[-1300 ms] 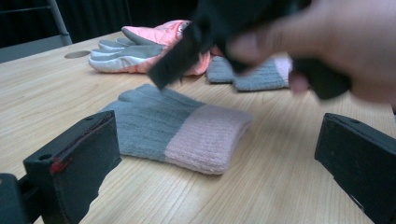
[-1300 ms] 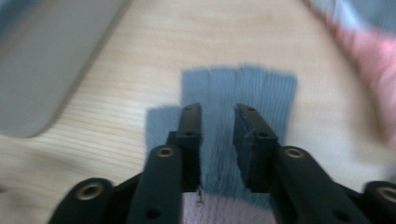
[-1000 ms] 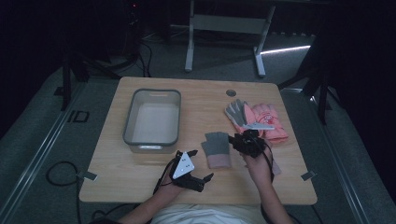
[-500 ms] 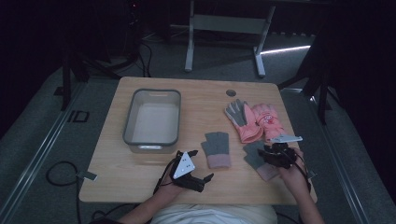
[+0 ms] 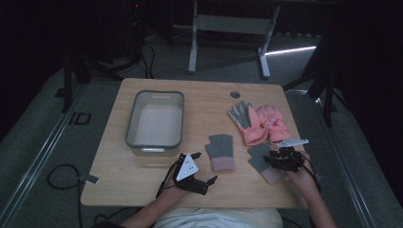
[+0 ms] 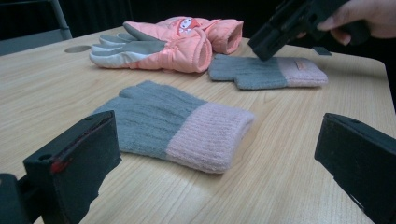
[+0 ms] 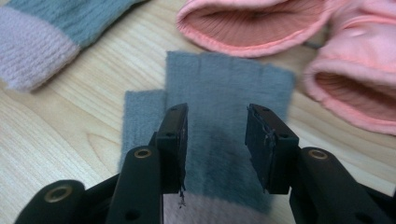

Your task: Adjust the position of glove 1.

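Two knit gloves [image 5: 220, 151] [image 5: 261, 159] lie at lower centre, two pink ski gloves [image 5: 259, 123] upper right, one tub [image 5: 155, 122] left. Left gripper [image 5: 202, 182]: jaws spread. Right gripper [image 7: 215, 140]: jaws parted over a knit glove

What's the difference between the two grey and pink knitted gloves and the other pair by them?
The knitted gloves are thin, flat, grey with pink cuffs; the padded gloves are puffy, mostly salmon pink with grey palm and fingers. The knitted ones lie apart, one under the right tongs; the padded ones lie together, overlapping. Both pairs rest on the wooden table.
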### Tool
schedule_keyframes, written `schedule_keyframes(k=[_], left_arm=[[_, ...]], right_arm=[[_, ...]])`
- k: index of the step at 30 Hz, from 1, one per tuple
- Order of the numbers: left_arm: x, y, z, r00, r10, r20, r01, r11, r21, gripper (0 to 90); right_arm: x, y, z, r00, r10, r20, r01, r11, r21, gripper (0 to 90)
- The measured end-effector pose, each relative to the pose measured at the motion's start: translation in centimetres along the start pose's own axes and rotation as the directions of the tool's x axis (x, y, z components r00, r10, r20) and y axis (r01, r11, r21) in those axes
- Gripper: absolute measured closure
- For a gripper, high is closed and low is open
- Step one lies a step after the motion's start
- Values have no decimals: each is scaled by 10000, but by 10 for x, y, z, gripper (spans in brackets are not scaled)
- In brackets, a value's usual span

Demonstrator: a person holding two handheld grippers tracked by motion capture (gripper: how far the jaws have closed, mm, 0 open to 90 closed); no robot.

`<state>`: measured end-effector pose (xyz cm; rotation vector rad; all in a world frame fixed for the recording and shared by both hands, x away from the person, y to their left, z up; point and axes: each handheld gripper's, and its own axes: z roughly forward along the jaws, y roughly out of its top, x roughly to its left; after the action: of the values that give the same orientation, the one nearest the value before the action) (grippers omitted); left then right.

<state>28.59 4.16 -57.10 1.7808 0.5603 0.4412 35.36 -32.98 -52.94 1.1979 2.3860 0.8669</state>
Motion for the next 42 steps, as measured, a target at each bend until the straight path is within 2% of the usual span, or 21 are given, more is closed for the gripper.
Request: schedule_keyframes(k=[3, 6, 12, 15, 17, 20, 22, 24, 27, 30, 31, 32, 33, 34, 35, 36, 39, 42], left_arm=[[0, 0, 0, 10000, -18, -5, 18, 10000, -10, 0], [-1, 0, 0, 10000, 71, -19, -71, 10000, 11, 0], [0, 0, 0, 10000, 13, -26, -13, 10000, 22, 0], [-1, 0, 0, 9999, 99, -49, -99, 9999, 44, 0], [-1, 0, 0, 9999, 101, -49, -101, 9999, 41, 0], [-1, 0, 0, 10000, 26, -50, -25, 10000, 29, 0], [-1, 0, 1, 10000, 22, -49, -22, 10000, 30, 0], [-1, 0, 0, 10000, 39, -67, -39, 10000, 30, 0], [-1, 0, 0, 10000, 66, -69, -66, 10000, 19, 0], [-1, 0, 0, 10000, 45, -71, -45, 10000, 19, 0], [-1, 0, 0, 10000, 45, -71, -45, 10000, 19, 0], [-1, 0, 0, 10000, 44, -66, -44, 10000, 19, 0], [-1, 0, 0, 10000, 57, -62, -57, 10000, 10, 0], [-1, 0, 0, 10000, 57, -62, -57, 10000, 10, 0], [-1, 0, 0, 9999, 97, -67, -97, 10000, 11, 0], [-1, 0, 0, 9999, 97, -67, -97, 10000, 11, 0], [-1, 0, 0, 9999, 99, -61, -99, 9999, 19, 0], [-1, 0, 0, 9999, 98, -58, -98, 10000, 19, 0]], right_arm=[[1, -6, 11, 9997, -195, 153, 188, 9990, 400, 591], [2, -8, 12, 9997, -158, 186, 154, 9996, 227, 599], [6, -7, 12, 9996, -26, 290, 17, 9995, 315, 761], [7, -3, 9, 9987, 315, 411, -339, 9978, 578, 837], [13, 2, 3, 9977, 205, 649, -257, 9964, 802, 843], [19, 7, -8, 9973, 420, 595, -456, 9971, 610, 845], [28, 14, -29, 9909, 1065, 817, -1062, 9943, -78, 846], [32, 15, -38, 9805, 1730, 936, -1693, 9845, -459, 845], [37, 12, -43, 9637, 2431, 1106, -2367, 9692, -680, 845], [41, 7, -43, 9338, 3369, 1200, -3266, 9401, -977, 845], [41, 7, -43, 9338, 3369, 1200, -3266, 9401, -977, 845], [43, 6, -42, 9243, 3621, 1205, -3508, 9305, -1055, 846], [45, 2, -38, 9079, 4002, 1243, -3889, 9152, -1059, 845], [47, 2, -36, 9048, 4052, 1307, -3936, 9132, -1060, 845], [49, 1, -32, 9083, 3942, 1400, -3834, 9183, -984, 845], [49, 1, -32, 9083, 3942, 1400, -3834, 9183, -984, 845], [51, -1, -15, 9045, 3930, 1658, -3875, 9195, -658, 845], [51, -3, -8, 9001, 3946, 1846, -3902, 9187, -609, 845]])
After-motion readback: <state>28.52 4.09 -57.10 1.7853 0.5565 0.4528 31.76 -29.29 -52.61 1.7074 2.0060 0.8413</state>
